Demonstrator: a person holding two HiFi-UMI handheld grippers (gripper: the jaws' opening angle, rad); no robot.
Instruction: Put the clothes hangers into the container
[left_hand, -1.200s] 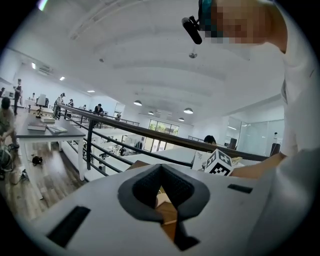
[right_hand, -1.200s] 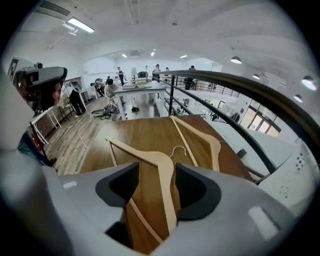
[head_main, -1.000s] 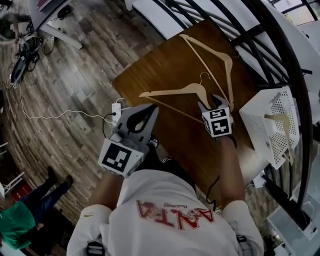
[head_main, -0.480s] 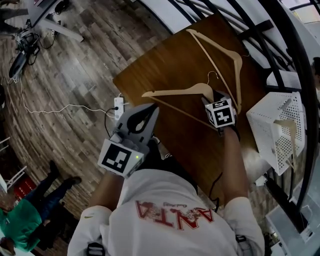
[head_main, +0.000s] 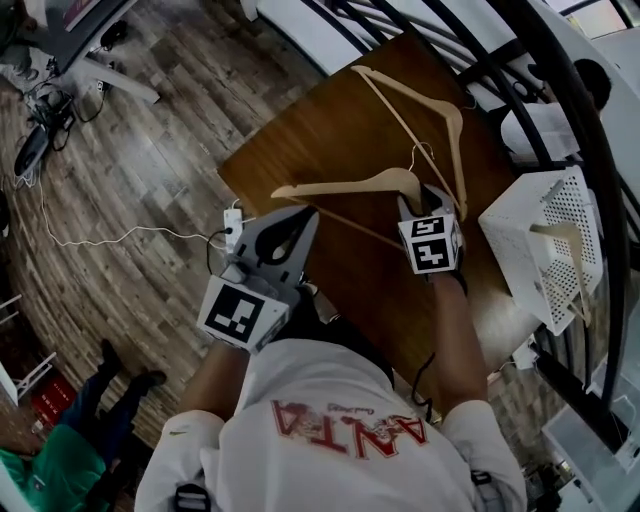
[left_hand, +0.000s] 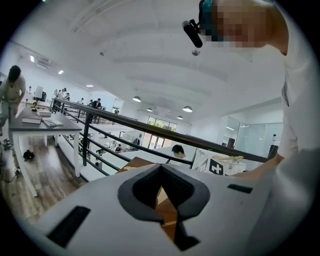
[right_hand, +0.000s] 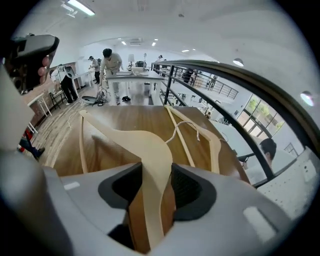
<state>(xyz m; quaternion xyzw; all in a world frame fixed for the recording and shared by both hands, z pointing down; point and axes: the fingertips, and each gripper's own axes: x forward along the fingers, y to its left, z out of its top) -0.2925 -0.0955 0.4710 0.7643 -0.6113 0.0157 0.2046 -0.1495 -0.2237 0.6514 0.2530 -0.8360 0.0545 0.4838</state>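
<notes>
Two pale wooden hangers lie on the brown table (head_main: 300, 130). The near hanger (head_main: 360, 185) lies crosswise with its wire hook pointing away; the far hanger (head_main: 440, 110) lies beyond it, near the railing. My right gripper (head_main: 420, 200) sits over the near hanger's right arm. In the right gripper view that arm (right_hand: 150, 150) fills the gap of the right gripper (right_hand: 156, 172), whose jaws are closing with both pads against the wood. The white perforated container (head_main: 520, 250) stands at the table's right and holds another hanger (head_main: 565, 245). My left gripper (head_main: 305, 215) hovers off the table's near-left edge, shut and empty.
A black railing (head_main: 560, 90) curves round the table's far and right sides, with a seated person (head_main: 545, 120) beyond it. A white power strip (head_main: 233, 222) and cable lie on the wooden floor at the left. A person in green (head_main: 60, 460) stands at the bottom left.
The right gripper has stayed over the near hanger's right arm, shifting only slightly. The left gripper has kept its place.
</notes>
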